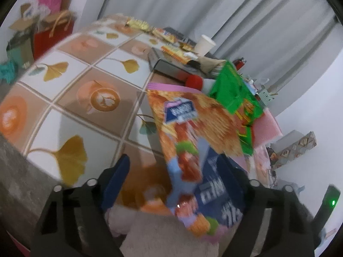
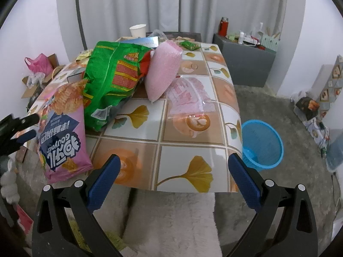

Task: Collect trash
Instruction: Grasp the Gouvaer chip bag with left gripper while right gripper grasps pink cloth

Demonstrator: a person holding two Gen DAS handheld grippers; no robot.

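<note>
Left gripper (image 1: 174, 175): my jaws look wide; pink snack bag (image 1: 193, 150) sits between the fingers, grip unclear through blur.
Right gripper (image 2: 174, 177): jaws spread wide, holding nothing, over the table (image 2: 188, 150) edge.
Right view only: blue bin (image 2: 262, 144) on the floor at 3 o'clock, beside the table.
Clutter: green bag (image 2: 111, 81) and pink foam pad (image 2: 163, 72) at 11 o'clock, leaning together.

Snack bag (image 2: 62, 128) at table (image 2: 193, 150) left edge, chip bag (image 2: 111, 81) behind it, bin (image 2: 262, 143) on floor right
</note>
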